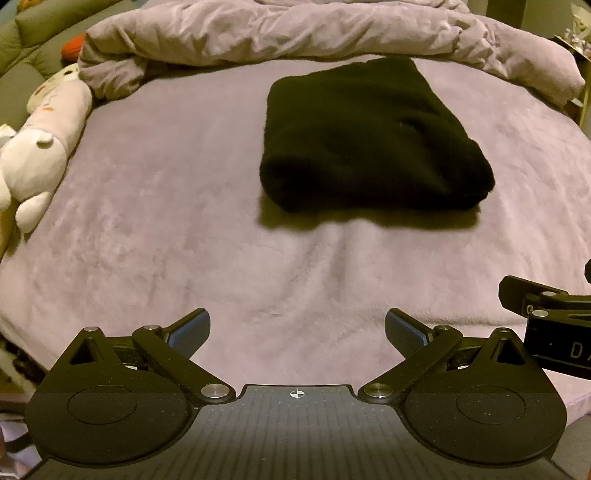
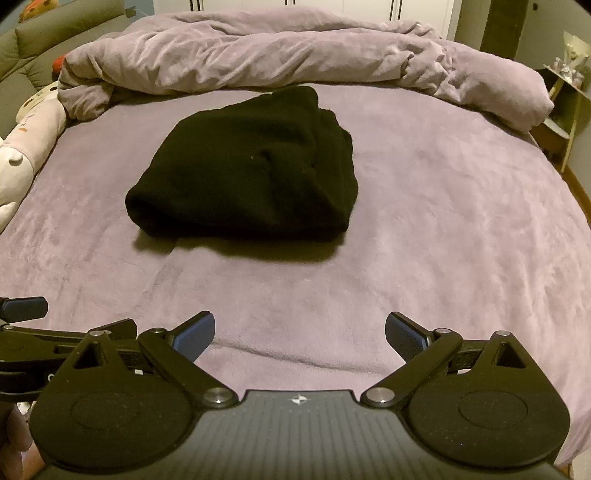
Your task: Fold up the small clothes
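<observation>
A black garment [image 1: 373, 140] lies folded into a thick rectangle on the lilac bed sheet [image 1: 184, 221]. It also shows in the right wrist view [image 2: 251, 173]. My left gripper [image 1: 297, 332] is open and empty, held over the sheet well short of the garment. My right gripper [image 2: 299, 332] is open and empty, also short of the garment. The right gripper shows at the right edge of the left wrist view [image 1: 554, 317], and the left gripper at the left edge of the right wrist view [image 2: 26, 325].
A bunched lilac duvet [image 1: 295, 33] lies across the far side of the bed. A white plush toy [image 1: 40, 147] lies along the left edge. A small shelf [image 2: 565, 110] stands off the right side.
</observation>
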Demonstrator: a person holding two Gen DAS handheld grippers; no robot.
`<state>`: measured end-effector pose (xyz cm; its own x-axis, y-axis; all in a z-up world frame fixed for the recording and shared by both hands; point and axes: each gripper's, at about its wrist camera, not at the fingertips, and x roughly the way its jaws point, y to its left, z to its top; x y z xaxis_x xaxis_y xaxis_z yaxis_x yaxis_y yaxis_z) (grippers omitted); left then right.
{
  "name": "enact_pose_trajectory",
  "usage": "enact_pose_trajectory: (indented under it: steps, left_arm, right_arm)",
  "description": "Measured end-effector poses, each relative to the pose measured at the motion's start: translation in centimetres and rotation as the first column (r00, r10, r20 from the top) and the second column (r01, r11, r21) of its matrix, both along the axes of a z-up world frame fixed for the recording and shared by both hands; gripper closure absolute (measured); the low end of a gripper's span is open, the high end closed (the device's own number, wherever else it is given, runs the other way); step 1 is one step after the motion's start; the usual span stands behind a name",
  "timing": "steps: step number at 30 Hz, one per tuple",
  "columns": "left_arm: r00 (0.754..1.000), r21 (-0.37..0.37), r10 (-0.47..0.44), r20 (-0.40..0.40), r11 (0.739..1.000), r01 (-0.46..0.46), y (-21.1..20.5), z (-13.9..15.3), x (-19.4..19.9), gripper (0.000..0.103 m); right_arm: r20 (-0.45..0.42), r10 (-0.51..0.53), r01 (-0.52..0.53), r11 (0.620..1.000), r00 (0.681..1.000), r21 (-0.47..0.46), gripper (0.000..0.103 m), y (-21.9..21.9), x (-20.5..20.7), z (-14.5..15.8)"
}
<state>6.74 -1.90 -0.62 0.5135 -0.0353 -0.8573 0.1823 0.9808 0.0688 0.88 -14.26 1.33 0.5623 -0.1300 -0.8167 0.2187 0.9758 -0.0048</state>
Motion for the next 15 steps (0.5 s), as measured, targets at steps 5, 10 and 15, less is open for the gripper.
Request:
enact_pose_trajectory:
  steps: [5,10,15]
  left_arm:
    - [1.000,0.001,0.001,0.000,1.000,-0.001,-0.02,0.02,0.01,0.000]
    - [1.000,-0.005,0.004,-0.010,1.000,-0.004,-0.23,-0.30,-0.05,0.000]
    - [1.000,-0.014,0.007,-0.015,1.000,-0.007,-0.19,-0.59,-0.04,0.000]
  right_arm:
    - [-0.001,-0.002,0.002,1.000,1.000,-0.001,0.004,0.02,-0.02,-0.02]
    - [-0.006,-0.005,0.005,1.000,1.000,0.001,0.004,-0.02,0.06,-0.14]
    - [-0.011,-0.009,0.009,1.000,1.000,0.007,0.004,-0.15,0.09,-0.22]
